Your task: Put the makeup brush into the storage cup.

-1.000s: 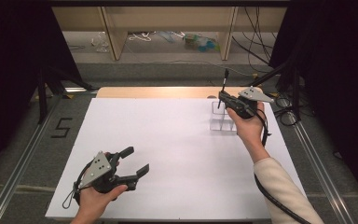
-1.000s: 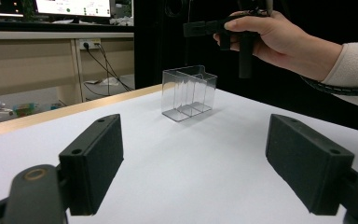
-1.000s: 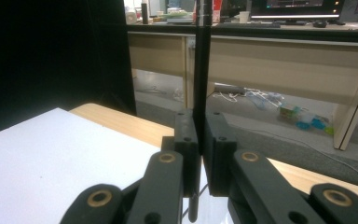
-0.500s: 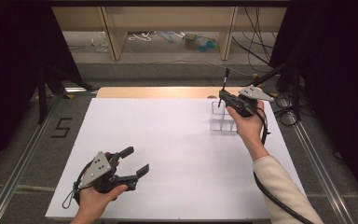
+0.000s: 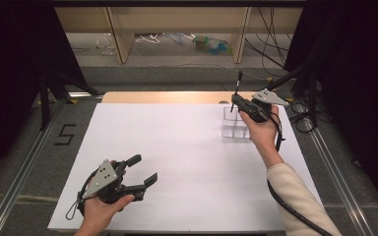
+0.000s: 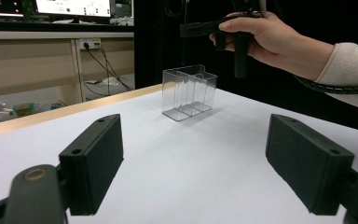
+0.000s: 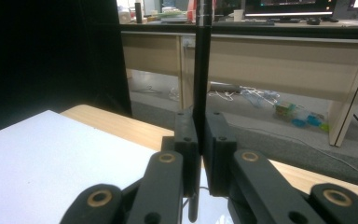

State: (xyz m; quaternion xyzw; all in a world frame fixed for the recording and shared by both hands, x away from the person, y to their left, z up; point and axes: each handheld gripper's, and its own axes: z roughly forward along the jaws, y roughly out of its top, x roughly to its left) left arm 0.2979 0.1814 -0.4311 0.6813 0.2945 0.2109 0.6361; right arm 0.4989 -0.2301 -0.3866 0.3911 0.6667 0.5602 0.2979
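Note:
My right gripper (image 5: 235,101) (image 7: 199,140) hovers at the far right of the white tabletop (image 5: 177,147), shut on a thin black rod (image 5: 238,82) (image 7: 201,70) that stands upright between its jaws. Its lower end hangs just over a clear plastic box with several compartments (image 5: 236,124) (image 6: 189,91); whether it touches the box I cannot tell. The left gripper view shows that hand and the right gripper (image 6: 200,29) above the box. My left gripper (image 5: 144,168) (image 6: 191,163) rests low near the front left, open, with nothing between its pads, facing the box.
A wooden strip (image 5: 167,97) edges the table's far side. Beyond it stand low shelves (image 5: 177,29) with cables and small items on the floor. Metal rails (image 5: 24,167) run along both sides. A black cable (image 5: 295,211) trails along the right sleeve.

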